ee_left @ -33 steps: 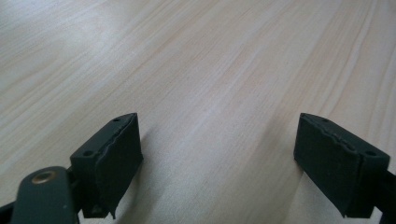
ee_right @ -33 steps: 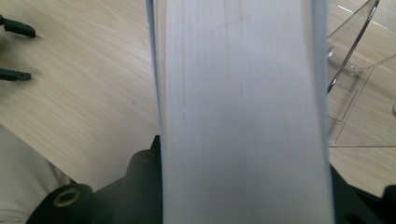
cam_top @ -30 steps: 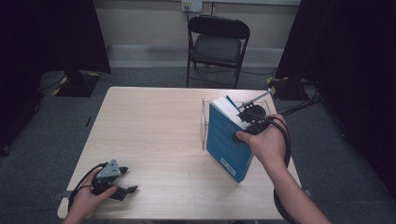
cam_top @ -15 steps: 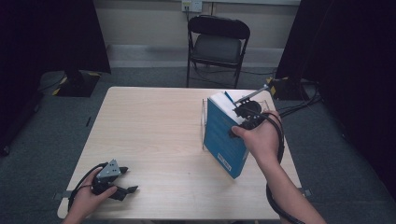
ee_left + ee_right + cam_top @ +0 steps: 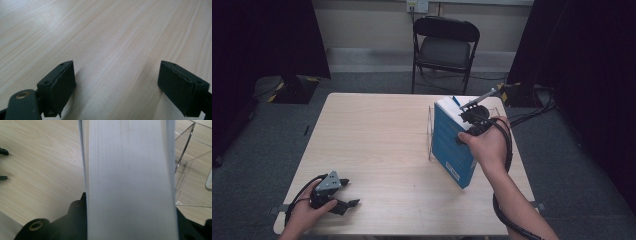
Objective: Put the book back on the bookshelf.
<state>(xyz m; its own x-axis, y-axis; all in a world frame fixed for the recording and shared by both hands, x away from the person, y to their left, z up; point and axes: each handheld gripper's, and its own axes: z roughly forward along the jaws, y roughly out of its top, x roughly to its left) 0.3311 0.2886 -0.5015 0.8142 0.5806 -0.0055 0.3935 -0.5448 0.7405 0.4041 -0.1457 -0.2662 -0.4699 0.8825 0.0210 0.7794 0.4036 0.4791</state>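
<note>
Currently, right gripper (image 5: 473, 120) clamps the blue book (image 5: 452, 145) — left gripper (image 5: 343, 197) rests on table (image 5: 377, 130), jaws wide.

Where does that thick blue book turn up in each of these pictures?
High view: the blue book stands tilted right of centre on the table, gripped from above by the right gripper, beside the clear acrylic stand.
Left gripper view: bare tabletop between open jaws.
Right gripper view: the book's white page edge runs up the middle.
Shared landmark: the clear acrylic stand, at the right edge there.
</note>
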